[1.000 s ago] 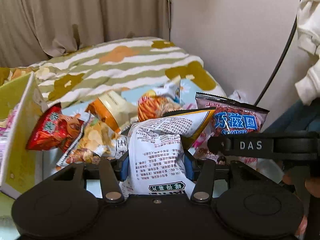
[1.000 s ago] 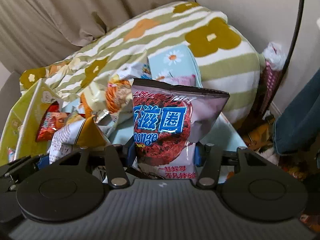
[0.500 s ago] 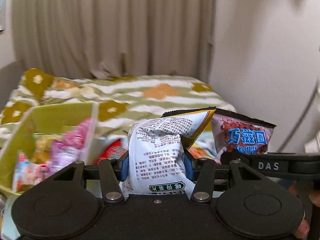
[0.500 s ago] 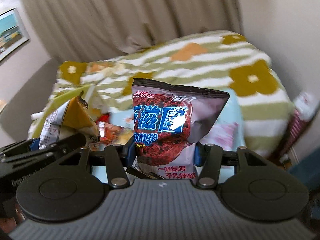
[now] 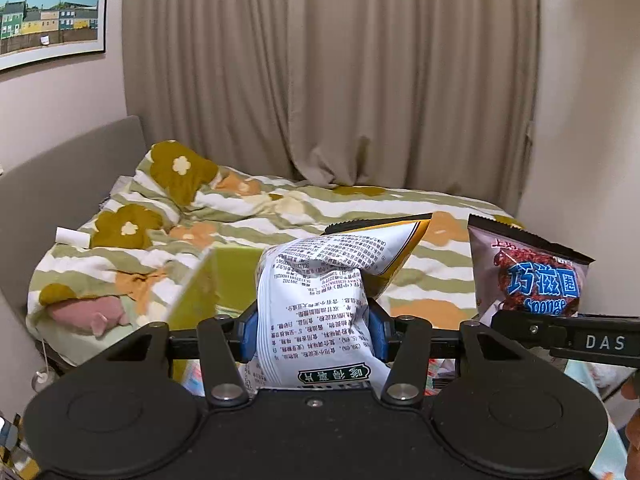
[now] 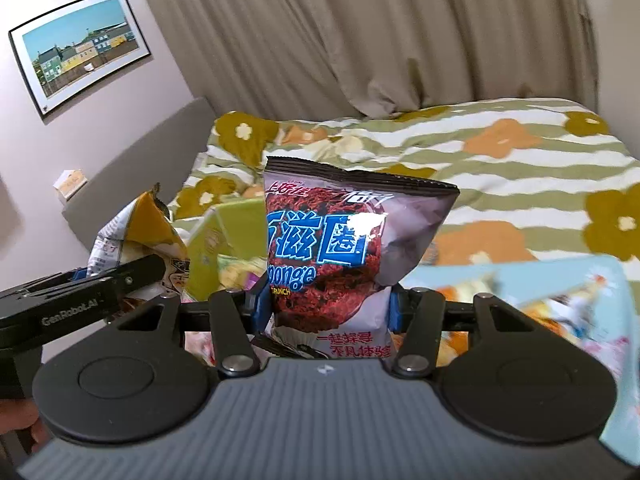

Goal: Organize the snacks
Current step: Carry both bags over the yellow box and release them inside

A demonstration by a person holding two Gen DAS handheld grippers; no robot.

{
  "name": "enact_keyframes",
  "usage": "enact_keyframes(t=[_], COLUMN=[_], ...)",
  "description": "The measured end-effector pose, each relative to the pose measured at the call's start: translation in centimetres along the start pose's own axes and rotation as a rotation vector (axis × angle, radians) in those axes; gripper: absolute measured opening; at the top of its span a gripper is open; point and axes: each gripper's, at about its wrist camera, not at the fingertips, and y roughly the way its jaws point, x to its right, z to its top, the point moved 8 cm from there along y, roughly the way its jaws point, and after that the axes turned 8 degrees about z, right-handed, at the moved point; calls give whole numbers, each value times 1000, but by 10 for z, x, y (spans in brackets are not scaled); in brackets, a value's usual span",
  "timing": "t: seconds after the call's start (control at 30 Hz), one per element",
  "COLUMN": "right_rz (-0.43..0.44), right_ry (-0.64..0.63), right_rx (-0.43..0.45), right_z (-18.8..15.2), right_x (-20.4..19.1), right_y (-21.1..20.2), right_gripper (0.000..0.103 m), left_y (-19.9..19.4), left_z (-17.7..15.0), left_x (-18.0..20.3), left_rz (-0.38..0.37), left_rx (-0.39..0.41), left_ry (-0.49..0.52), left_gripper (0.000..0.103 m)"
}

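Snacks ride in both your tools. Lower centre of the left wrist frame, your left tool (image 5: 312,330) is clenched on the white-and-yellow bag (image 5: 320,304), crumpled at the waist. Just left of it stands the green box (image 5: 208,288) on the bed (image 5: 280,208). At that frame's right edge, and centre in the right wrist frame, your right tool (image 6: 326,306) grips the purple Sponge bag (image 6: 332,252). Both bags are slick and puffy; squeeze harder and one may burst, swing fast and it may slip out.
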Motion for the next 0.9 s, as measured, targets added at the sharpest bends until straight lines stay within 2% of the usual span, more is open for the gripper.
enact_keyframes(t=[0.27,0.53,0.67,0.7,0.73,0.8,0.9], right_rz=[-6,-92,-135,-144,-153,-169,-182], right_ry=[-6,31,68,76,81,90,101], right_rx=[-5,-33,-49,-52,-56,-65,-80], right_z=[28,39,35,34,33,31,28], right_x=[-45,-63,-62,-61,-60,-58,-55], right_y=[79,144,163,166,170,177,184], right_gripper=[68,68,68,68,68,68,68], left_y=[66,139,169,175,178,181,175], left_z=[21,24,16,14,12,10,8], left_x=[-49,-72,-77,-77,-78,-80,-83], left_rz=[-42,-112,-143,-143,-143,-138,-147], left_rx=[-52,-151,-205,-212,-219,-217,-200], left_ry=[1,28,35,35,38,42,40], left_gripper=[56,56,57,64,81,101,103])
